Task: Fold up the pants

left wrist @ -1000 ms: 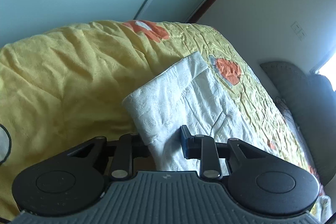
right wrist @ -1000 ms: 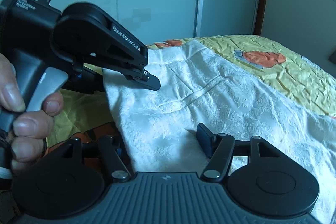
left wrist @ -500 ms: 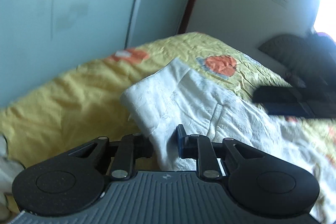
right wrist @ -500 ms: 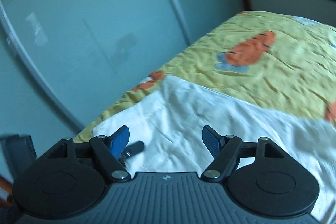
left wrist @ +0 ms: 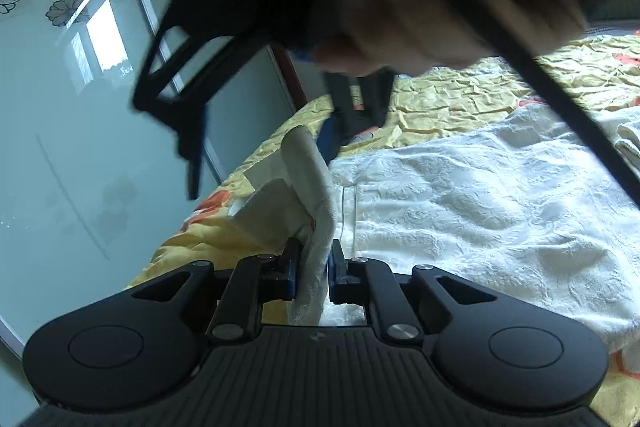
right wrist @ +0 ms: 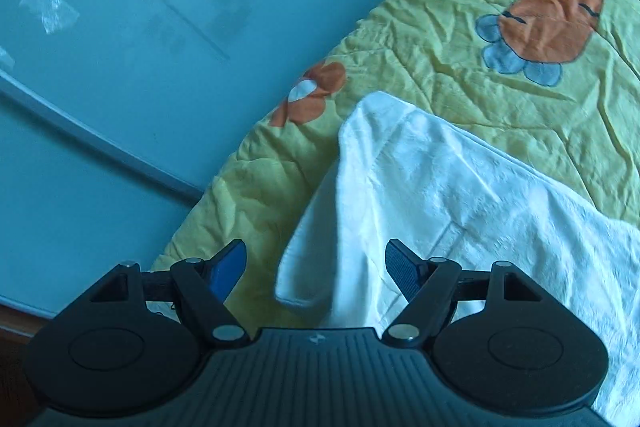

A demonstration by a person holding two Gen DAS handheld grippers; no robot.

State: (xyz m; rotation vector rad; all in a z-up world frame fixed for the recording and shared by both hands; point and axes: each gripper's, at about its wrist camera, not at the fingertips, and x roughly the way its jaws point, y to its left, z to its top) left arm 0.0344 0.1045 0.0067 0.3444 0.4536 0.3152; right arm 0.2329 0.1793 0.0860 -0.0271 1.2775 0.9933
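Note:
White textured pants (left wrist: 480,211) lie spread on a yellow bedspread (left wrist: 460,103). My left gripper (left wrist: 312,271) is shut on the pants' waistband edge (left wrist: 316,187) and lifts it into an upright fold. In the right wrist view the pants (right wrist: 440,203) lie with a raised corner between the fingers of my right gripper (right wrist: 316,263), which is open and hovers just above the cloth. The right gripper and the hand holding it (left wrist: 400,19) fill the top of the left wrist view.
The bedspread (right wrist: 460,67) has orange carrot prints (right wrist: 552,19). A frosted glass wardrobe door (left wrist: 72,107) with flower drawings stands right beside the bed's edge. A black cable (left wrist: 560,107) crosses the left wrist view diagonally.
My left gripper has closed on the waistband and raised it. My right gripper has moved over the pants' corner, above the left gripper, and stays open.

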